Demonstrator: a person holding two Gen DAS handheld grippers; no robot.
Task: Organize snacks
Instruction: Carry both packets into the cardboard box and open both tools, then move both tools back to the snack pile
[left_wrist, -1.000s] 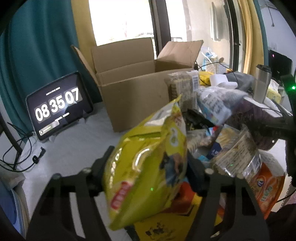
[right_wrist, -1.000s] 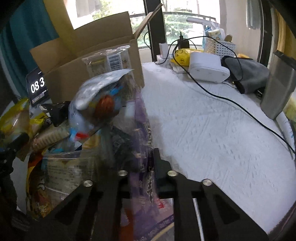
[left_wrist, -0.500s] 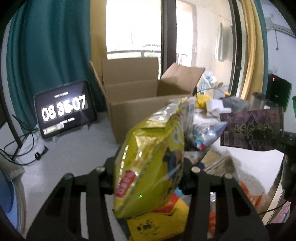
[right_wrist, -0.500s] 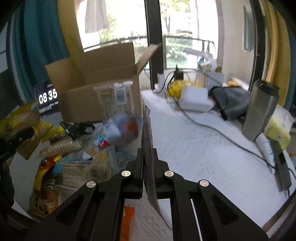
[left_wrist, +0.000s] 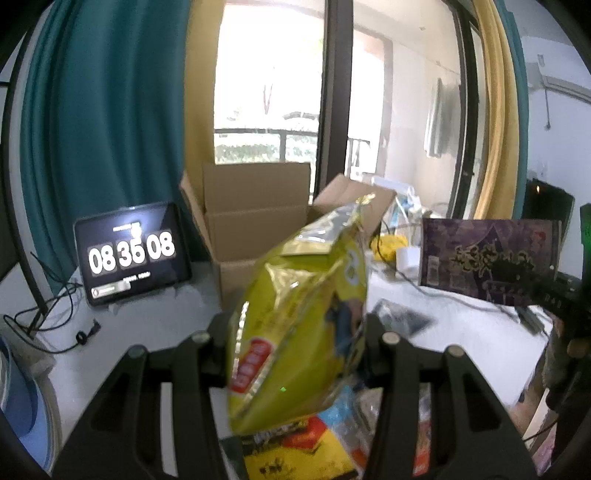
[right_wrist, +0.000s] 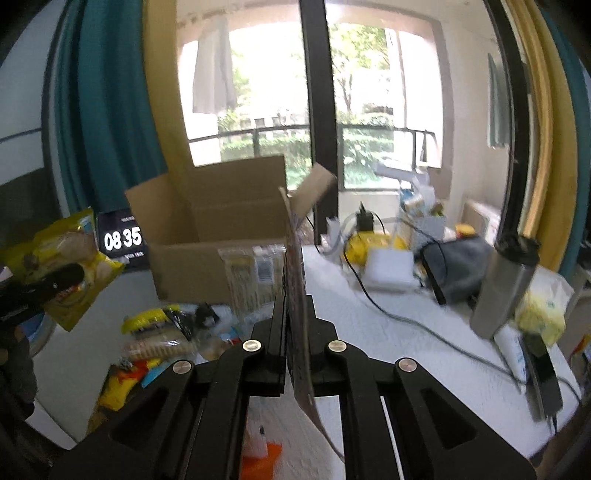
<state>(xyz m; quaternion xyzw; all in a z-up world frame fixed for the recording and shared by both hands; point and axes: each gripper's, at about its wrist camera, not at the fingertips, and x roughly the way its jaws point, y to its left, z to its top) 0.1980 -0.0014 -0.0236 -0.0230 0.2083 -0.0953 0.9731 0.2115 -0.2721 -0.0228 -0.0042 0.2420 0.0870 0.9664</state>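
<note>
Left tongs (left_wrist: 295, 332) clenched on a puffy yellow bag (left_wrist: 299, 332), held aloft before the open carton (left_wrist: 255, 229). Right tongs (right_wrist: 295, 328) clamped on a flat purple packet (right_wrist: 295, 280), seen edge-on, raised above the bench (right_wrist: 406, 332). Remaining snacks (right_wrist: 162, 339) lie heaped below the carton.

The open box (right_wrist: 207, 236) sits at the back of the table (right_wrist: 406, 354), with the clock screen (left_wrist: 133, 254) to its left, a heap of snacks (right_wrist: 166, 336) in front of it, and the metal cup (right_wrist: 506, 288) far to the right.
</note>
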